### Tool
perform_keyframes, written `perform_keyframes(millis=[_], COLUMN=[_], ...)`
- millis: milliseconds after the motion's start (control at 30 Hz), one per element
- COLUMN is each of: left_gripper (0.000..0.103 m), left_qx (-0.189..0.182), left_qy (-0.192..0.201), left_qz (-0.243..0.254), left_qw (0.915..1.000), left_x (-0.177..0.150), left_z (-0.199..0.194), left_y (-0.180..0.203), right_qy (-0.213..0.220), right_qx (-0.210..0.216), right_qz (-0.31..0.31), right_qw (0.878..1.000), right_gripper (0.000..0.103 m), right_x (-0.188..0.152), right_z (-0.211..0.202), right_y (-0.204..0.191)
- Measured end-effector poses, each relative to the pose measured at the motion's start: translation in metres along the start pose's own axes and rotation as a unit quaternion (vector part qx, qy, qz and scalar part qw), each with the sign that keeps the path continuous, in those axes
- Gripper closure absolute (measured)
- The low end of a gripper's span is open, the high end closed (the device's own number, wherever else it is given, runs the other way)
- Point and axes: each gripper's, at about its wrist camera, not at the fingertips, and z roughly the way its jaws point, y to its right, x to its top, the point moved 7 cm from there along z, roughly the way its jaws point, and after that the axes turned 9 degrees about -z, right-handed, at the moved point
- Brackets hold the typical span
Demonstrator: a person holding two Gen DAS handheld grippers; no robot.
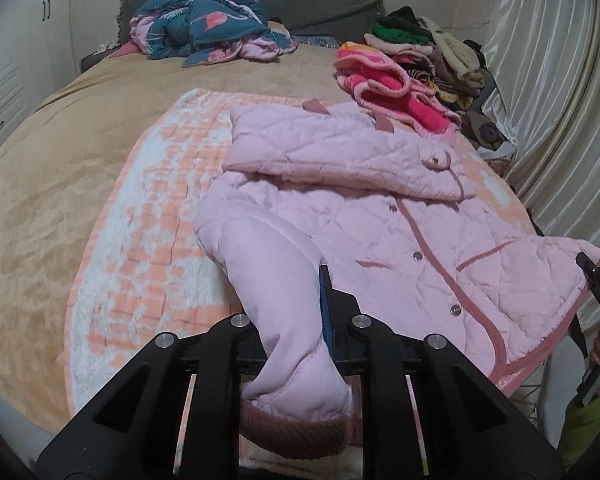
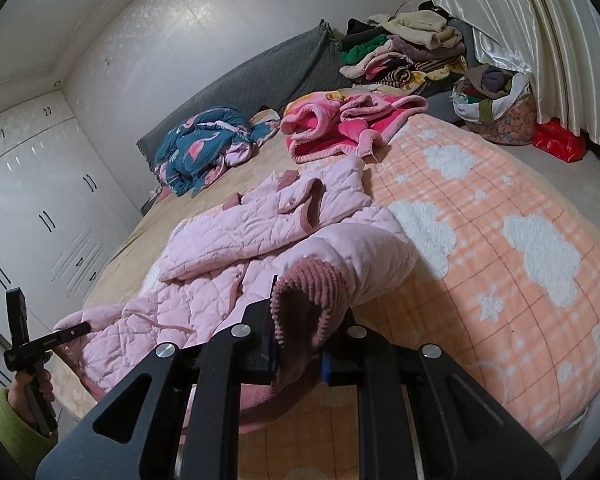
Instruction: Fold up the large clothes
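one pink quilted jacket (image 1: 372, 216) was spread front-up on the peach cloud-patterned blanket (image 1: 140, 240) near the foot of the bed, probably so that its two sleeves could be turned in over the body for a fold. each sleeve was raised by its cuff: the left gripper (image 1: 300, 320) was clamped on the left-hand sleeve (image 1: 272, 280), and the right gripper (image 2: 300, 344) was pinched shut on the ribbed cuff (image 2: 312, 296) of the other. further back were counted one crumpled blue quilt (image 2: 204, 144), one bright pink fleece garment (image 2: 332, 124) and one stack of folded clothes (image 2: 404, 52), seemingly kept out of the way.
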Motion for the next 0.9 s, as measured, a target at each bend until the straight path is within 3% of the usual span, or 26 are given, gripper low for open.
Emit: perform_keyframes(millis=[900], left_gripper=[0.093], left_qx=[-0.023], left_qy=[0.057], left_qz=[-0.024], left_qw=[0.9978], left_x=[0.086], left_z=[-0.012], left_y=[0.01], right_qy=[0.041], right_qx=[-0.003], right_qz=[-0.007], right_qw=[0.999], right_gripper=[0.089], right_x=[0.085], right_z=[0.016], right_y=[-0.002])
